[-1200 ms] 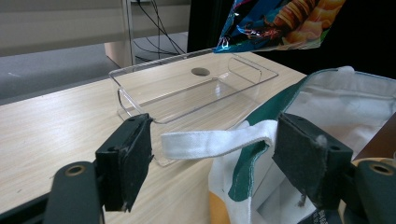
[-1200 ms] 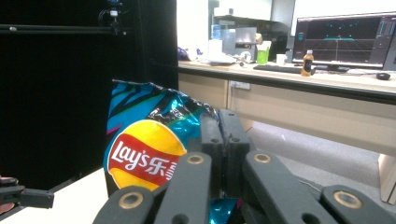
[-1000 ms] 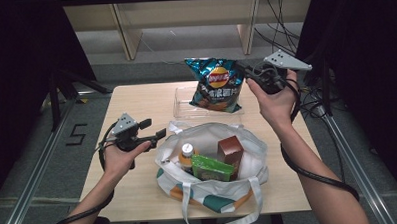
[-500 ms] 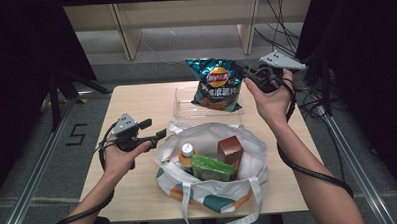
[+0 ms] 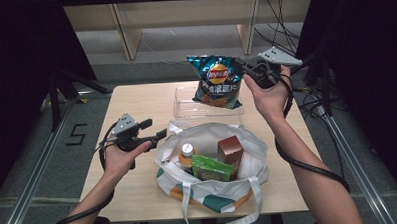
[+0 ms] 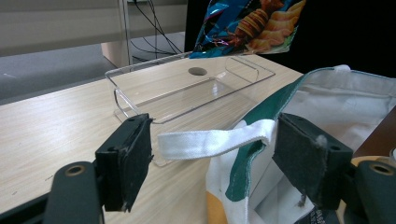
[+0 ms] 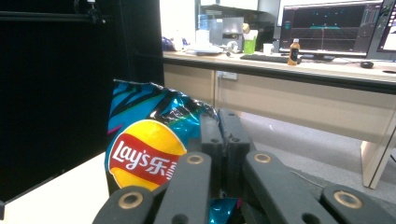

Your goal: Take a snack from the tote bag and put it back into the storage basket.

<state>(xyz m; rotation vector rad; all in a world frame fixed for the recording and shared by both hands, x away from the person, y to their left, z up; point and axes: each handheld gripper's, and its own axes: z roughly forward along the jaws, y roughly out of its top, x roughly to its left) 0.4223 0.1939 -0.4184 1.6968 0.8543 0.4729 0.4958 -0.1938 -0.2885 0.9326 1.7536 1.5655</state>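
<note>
Right gripper (image 5: 242,70) holds a Lay's chip bag (image 5: 217,81) by its upper right edge, lifted over the clear plastic tray (image 5: 186,100) at the far side of the table (image 5: 136,101). Jaws fully closed, foil pinched between them; the right gripper view shows the two black jaws pressed together with the bag's crinkled top (image 7: 154,116) against them. The bag hangs upright, its bottom just above or brushing the tray; cannot tell which.

Left gripper (image 5: 155,136) sits low at the near left, just beside the canvas tote bag (image 5: 247,145). Its jaws stand wide apart. In the left gripper view one white handle strap (image 6: 210,140) of the tote lies between the pads, which do not press on it.

The tote is already crowded: a bottle with a white cap (image 5: 187,153), a brown carton (image 5: 230,151), and a green packet (image 5: 211,167).

Judgement on the step: the chips look bound for the tray. A bag like this is light and puffed, so lower it slowly and let the bottom settle flat inside the tray walls before letting go. A corner grip lets it swing, so keep the wrist steady. The left gripper would do well to close on the strap and steady the tote.
</note>
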